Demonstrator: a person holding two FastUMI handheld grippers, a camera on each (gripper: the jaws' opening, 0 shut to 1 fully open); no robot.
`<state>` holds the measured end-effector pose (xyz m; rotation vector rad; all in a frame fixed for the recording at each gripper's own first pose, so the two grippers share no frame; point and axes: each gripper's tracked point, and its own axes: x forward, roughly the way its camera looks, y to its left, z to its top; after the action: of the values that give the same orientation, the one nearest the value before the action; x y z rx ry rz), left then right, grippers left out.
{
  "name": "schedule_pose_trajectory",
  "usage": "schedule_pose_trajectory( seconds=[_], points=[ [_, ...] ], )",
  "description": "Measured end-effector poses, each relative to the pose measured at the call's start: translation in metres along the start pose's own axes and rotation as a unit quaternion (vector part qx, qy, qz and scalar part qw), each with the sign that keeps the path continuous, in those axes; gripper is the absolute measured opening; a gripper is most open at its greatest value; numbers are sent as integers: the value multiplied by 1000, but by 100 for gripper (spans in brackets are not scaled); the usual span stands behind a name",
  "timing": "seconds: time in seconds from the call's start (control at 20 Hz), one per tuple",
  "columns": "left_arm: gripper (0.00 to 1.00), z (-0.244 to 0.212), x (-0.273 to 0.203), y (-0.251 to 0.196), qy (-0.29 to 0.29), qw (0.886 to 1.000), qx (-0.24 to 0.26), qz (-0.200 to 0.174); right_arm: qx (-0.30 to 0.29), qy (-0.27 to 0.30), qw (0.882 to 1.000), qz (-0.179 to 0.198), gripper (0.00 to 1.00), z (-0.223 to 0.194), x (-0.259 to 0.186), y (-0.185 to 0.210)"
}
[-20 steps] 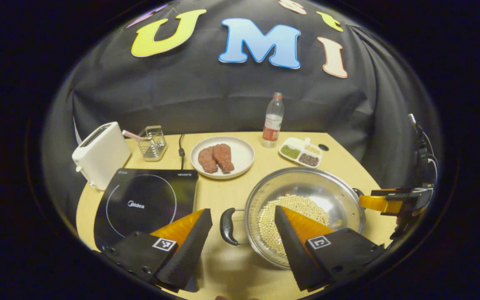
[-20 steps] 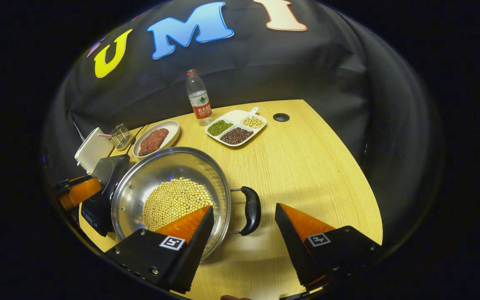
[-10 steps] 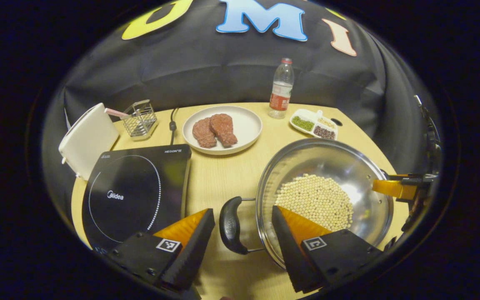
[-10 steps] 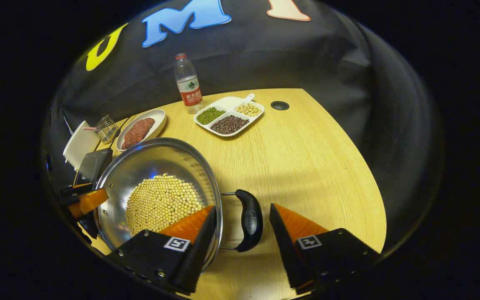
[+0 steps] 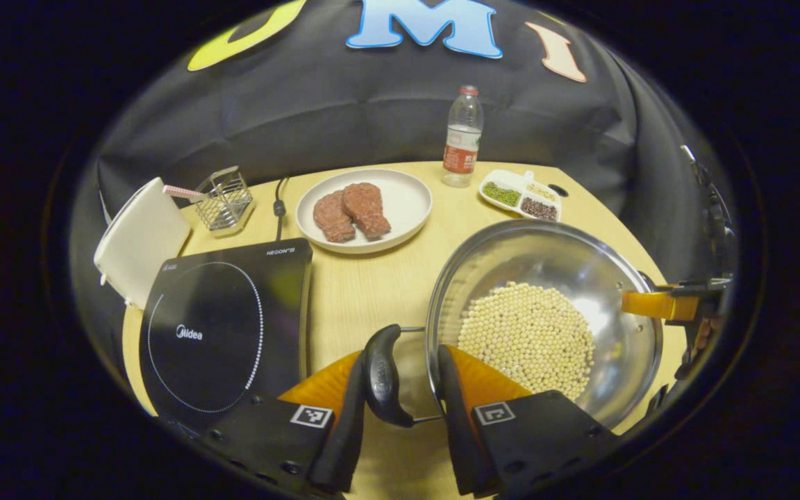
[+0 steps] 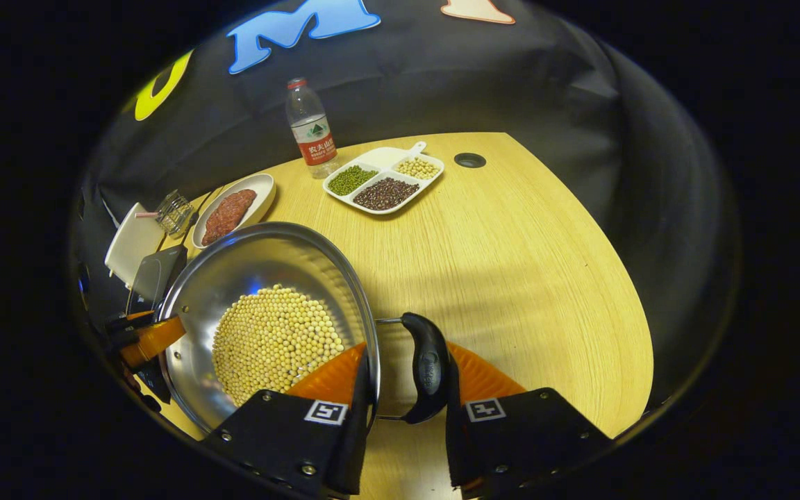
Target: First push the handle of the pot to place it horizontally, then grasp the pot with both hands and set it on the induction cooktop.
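Note:
A steel pot holding soybeans sits on the wooden table, right of the black induction cooktop. Its two black handles point sideways. My left gripper is closed around the left handle: one finger presses the handle's outer side, the other sits just inside the pot rim. In the right gripper view, my right gripper clamps the right handle and the rim of the pot the same way. Each gripper also appears across the pot from the other: right gripper, left gripper.
Behind the pot stand a plate with two pieces of meat, a water bottle and a divided dish of beans. A white toaster and a wire basket sit behind the cooktop. Bare tabletop lies right of the pot.
Both grippers moved in toward the pot and narrowed from wide open until each closed over its handle and the rim. The pot itself has stayed in place.

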<state>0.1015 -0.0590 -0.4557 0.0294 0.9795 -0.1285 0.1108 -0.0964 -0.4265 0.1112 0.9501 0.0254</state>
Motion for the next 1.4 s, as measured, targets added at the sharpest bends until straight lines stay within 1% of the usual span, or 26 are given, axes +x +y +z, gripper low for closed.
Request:
schedule_pose_trajectory(
  seconds=[0.05, 0.15, 0.3, 0.4, 0.5, 0.6, 0.65, 0.7, 0.75, 0.8, 0.85, 0.9, 0.95, 1.0, 1.05, 1.1, 1.15, 1.4],
  points=[
    [58, 3, -4, 1, -4, 1000, 4, -3, 2, -4, 1000, 0, 47, 2, -5, 1],
    [58, 15, -14, 5, -14, 1000, 9, -6, 0, -11, 1000, -2, 47, 8, -18, 6],
    [58, 29, -35, 16, -26, 1000, -7, -12, -1, -29, 1000, -2, 47, 20, -40, 20],
    [58, 35, -49, 30, -27, 1000, -5, -11, -7, -36, 999, -4, 47, 24, -54, 35],
    [58, 38, -63, 45, -25, 1000, -13, -12, -5, -37, 999, -2, 47, 25, -65, 52],
    [58, 39, -76, 62, -24, 1000, -9, -11, -2, -35, 999, 0, 47, 22, -72, 69],
    [60, 40, -81, 70, -24, 1000, -7, -10, 0, -37, 999, 1, 47, 24, -75, 77],
    [58, 41, -86, 78, -26, 1000, -8, -10, 1, -37, 999, 2, 47, 24, -79, 86],
    [58, 40, -90, 87, -26, 1000, -9, -11, 2, -37, 999, 3, 47, 22, -81, 95],
    [55, 40, -94, 95, -27, 1000, -11, -12, 2, -36, 999, 3, 47, 22, -83, 105],
    [60, 39, -99, 104, -27, 1000, -11, -12, 0, -36, 999, 3, 47, 21, -85, 114],
    [55, 37, -101, 114, -28, 999, -14, -11, -3, -37, 999, 2, 47, 21, -87, 121],
    [58, 37, -104, 122, -28, 999, -17, -11, -5, -38, 999, 3, 47, 22, -90, 130],
    [55, 36, -107, 131, -29, 999, -20, -11, -8, -40, 999, 3, 47, 23, -91, 138],
    [55, 35, -110, 139, -30, 999, -24, -10, -12, -40, 999, 4, 47, 23, -91, 147],
    [58, 34, -112, 148, -29, 999, -27, -8, -13, -40, 999, 5, 47, 24, -92, 156],
    [55, 33, -114, 158, -29, 999, -29, -6, -15, -37, 999, 5, 47, 24, -91, 165],
    [55, 27, -121, 206, -23, 999, -38, 0, -23, -33, 999, 9, 47, 22, -88, 210]
  ],
)
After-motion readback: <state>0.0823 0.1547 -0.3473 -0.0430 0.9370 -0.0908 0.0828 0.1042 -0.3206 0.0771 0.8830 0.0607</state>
